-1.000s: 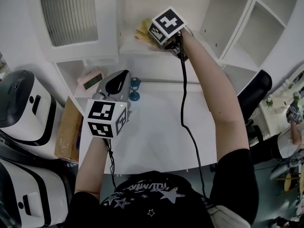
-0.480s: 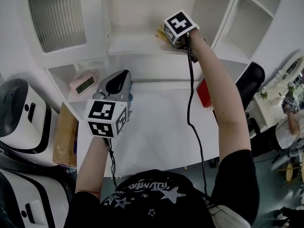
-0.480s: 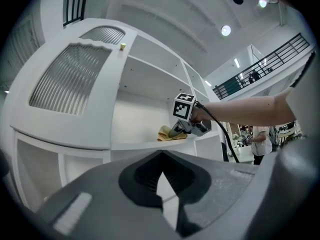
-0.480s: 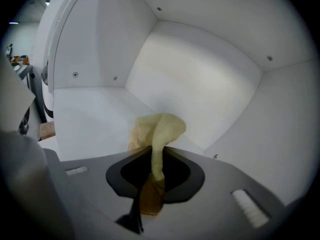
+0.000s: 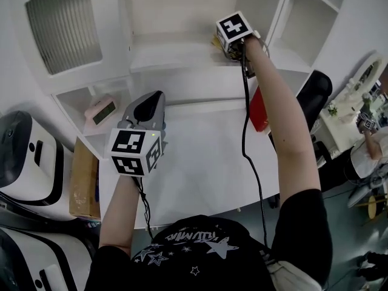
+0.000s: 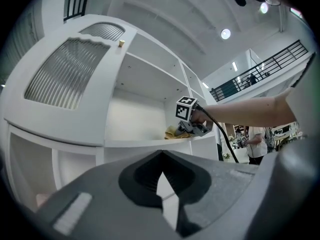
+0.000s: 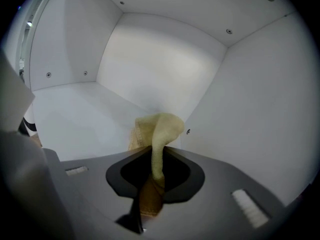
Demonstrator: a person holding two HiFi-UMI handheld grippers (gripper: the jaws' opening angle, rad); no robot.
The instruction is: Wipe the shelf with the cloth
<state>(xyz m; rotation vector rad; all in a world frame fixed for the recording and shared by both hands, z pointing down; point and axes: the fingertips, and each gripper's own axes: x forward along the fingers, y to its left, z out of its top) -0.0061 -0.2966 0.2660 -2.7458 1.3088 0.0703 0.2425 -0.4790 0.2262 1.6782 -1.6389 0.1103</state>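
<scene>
White shelf [image 7: 75, 114], cloth [image 7: 160, 126] pinched in right gripper [image 7: 152, 159]

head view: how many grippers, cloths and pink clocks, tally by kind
grippers: 2 (left gripper, right gripper)
cloth: 1
pink clock: 1
total: 4

Both my tools are grey moulded plastic: left gripper [image 5: 150, 102], right gripper [image 5: 223, 43]. Behind each one's jaws sits a white marker cube [image 5: 134, 151] printed with black squares. A thin black cable [image 5: 247, 132] trails back from the right gripper and a shorter one from the left. I wear a black short-sleeved T-shirt [image 5: 194, 247] with white stars and lettering.
</scene>
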